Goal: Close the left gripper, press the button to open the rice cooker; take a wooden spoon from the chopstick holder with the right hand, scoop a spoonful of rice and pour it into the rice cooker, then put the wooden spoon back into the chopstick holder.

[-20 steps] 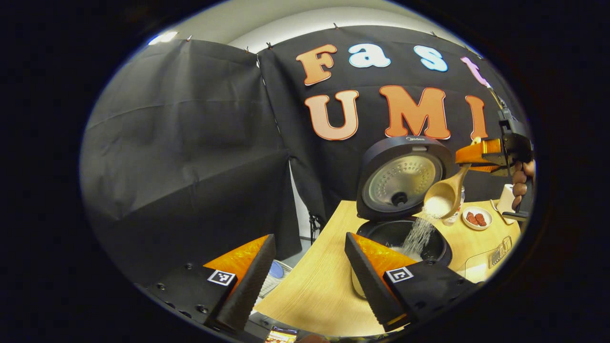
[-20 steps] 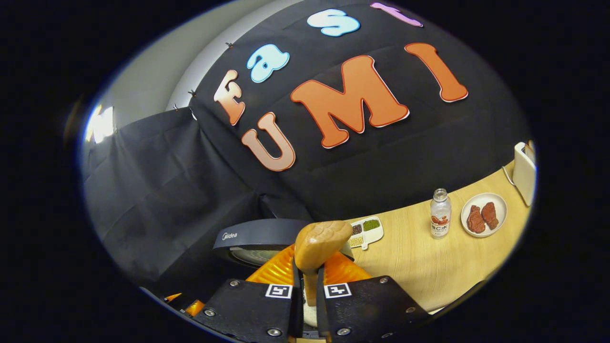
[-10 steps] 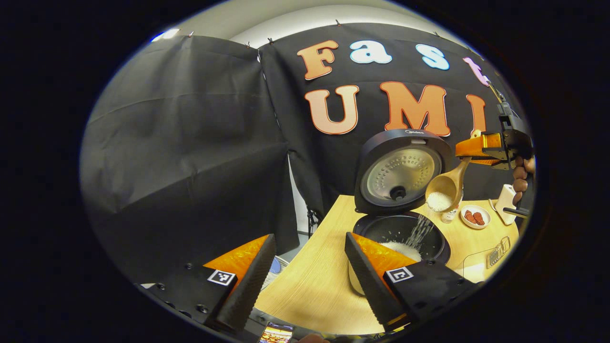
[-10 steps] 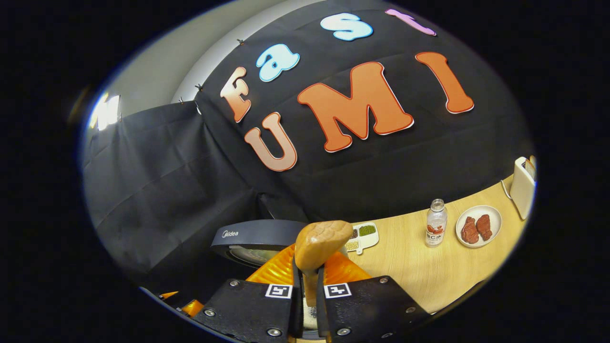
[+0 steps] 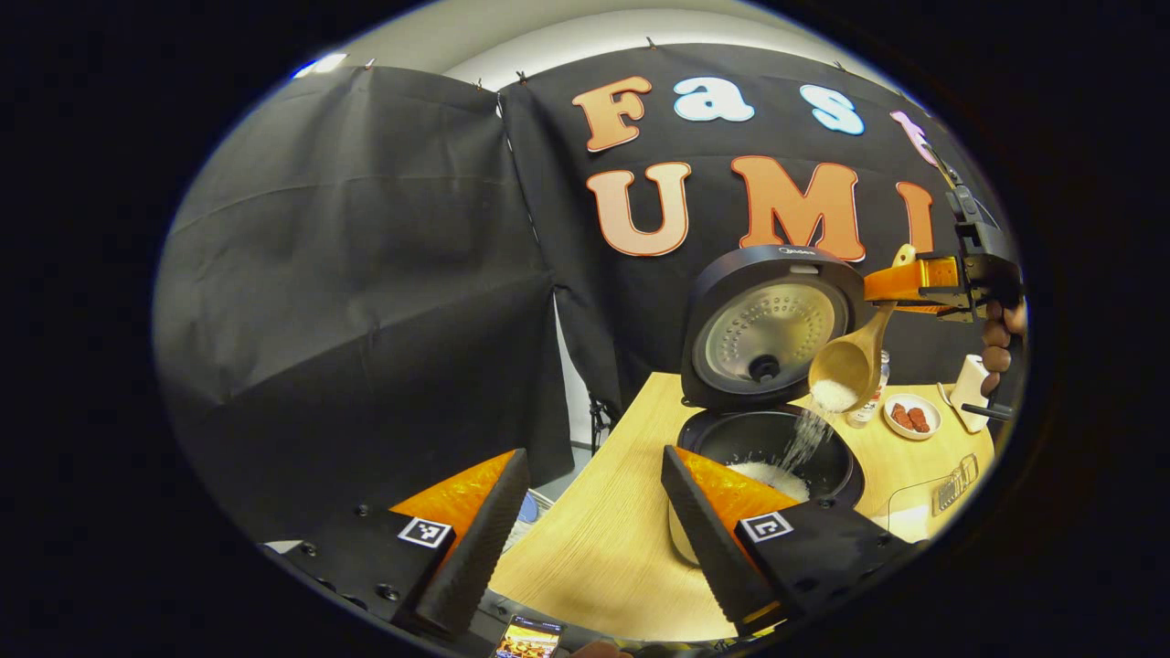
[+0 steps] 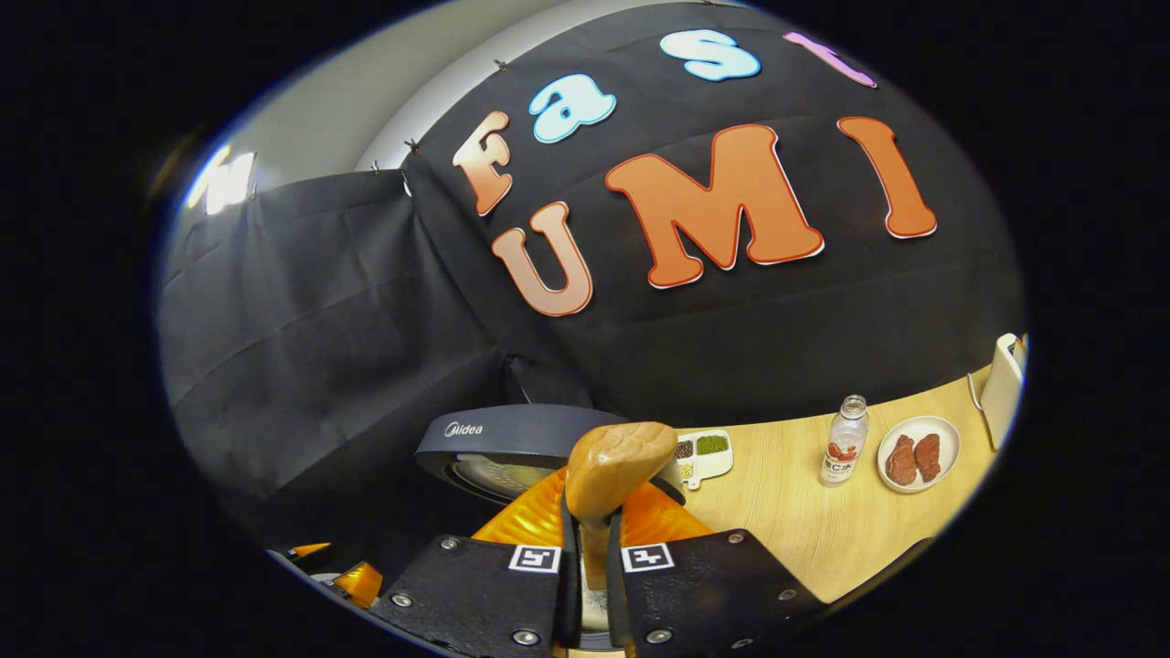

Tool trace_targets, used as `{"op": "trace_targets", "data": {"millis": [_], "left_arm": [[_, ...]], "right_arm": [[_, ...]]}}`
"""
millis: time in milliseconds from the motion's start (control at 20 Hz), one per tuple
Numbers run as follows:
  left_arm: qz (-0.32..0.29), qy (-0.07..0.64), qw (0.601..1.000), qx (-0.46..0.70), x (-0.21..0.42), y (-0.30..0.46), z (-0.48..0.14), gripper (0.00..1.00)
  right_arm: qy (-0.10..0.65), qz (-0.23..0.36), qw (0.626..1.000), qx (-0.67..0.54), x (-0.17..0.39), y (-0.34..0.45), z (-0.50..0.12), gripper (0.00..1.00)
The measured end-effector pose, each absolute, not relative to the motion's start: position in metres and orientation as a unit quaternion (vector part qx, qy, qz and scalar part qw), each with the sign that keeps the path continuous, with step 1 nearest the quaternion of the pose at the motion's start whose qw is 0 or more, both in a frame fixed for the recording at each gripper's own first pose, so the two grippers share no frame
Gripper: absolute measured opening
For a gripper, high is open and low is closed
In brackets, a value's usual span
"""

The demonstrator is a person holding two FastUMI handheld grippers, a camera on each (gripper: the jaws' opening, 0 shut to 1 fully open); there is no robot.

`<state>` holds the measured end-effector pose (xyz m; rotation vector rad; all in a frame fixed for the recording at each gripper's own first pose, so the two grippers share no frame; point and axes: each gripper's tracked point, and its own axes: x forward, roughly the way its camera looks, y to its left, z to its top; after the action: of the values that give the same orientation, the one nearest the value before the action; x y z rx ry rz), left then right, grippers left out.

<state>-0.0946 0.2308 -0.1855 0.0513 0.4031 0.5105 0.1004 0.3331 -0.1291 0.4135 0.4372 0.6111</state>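
Rice cooker (image 5: 763, 402) sits open on the light wood-grain table (image 5: 603, 548), round dark lid upright, perforated metal inner plate facing out. Right gripper (image 5: 900, 283) pinches the wooden spoon (image 5: 845, 361) by the handle above the pot; bowl tipped, rice (image 5: 804, 439) streaming into the black inner pot, white pile there bigger than a second ago, less left in the spoon. In the right gripper view the lid sits higher in frame than before; smooth rounded spoon handle end (image 6: 612, 461) pokes up between the fingers. Left gripper (image 5: 585, 539) spread wide, holding nothing, low over the table edge.
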Motion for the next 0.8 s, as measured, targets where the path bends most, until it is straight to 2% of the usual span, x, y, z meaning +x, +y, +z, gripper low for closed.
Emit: {"op": "trace_targets", "data": {"millis": [350, 800], "left_arm": [[0.258, 0.198, 0.945, 0.02, -0.099, 0.237, -0.189, 0.99], [0.261, 0.201, 0.944, 0.018, -0.096, 0.242, -0.194, 0.99]], "right_arm": [[0.201, 0.313, 0.914, 0.163, 0.098, 0.35, -0.127, 0.11], [0.143, 0.349, 0.926, 0.014, 0.084, 0.371, -0.133, 0.1]]}}
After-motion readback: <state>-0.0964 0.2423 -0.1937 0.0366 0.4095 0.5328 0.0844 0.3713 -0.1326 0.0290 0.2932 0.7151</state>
